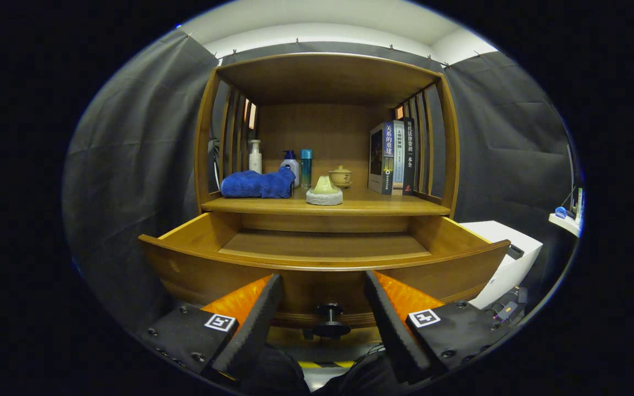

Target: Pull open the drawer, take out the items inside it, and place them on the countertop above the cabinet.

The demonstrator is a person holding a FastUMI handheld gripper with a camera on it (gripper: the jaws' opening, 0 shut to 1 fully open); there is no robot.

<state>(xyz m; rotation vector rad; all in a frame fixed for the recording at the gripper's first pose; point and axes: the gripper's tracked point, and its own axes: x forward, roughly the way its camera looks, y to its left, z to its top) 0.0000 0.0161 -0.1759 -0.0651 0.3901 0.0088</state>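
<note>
The gripper (322, 297) is spread wide, holding nothing, its two fingers (259, 313) parted to either side of the dark knob (328, 319) on the drawer's front, neither one touching it. The drawer (325, 258) stands pulled out toward us, just beyond the fingertips, and what can be seen of its wooden floor is bare.

Above it, on the countertop (383, 206) of the wooden cabinet (325, 82), a small pale stone-like ornament (324, 191) sits near the front edge at the middle. To its left lies a folded blue towel (258, 184). Farther back stand a white pump bottle (255, 157), a blue-capped pump bottle (290, 165), a slim teal bottle (306, 168) and a little lidded pot (340, 176). A row of upright books (393, 158) leans at the far right.
</note>
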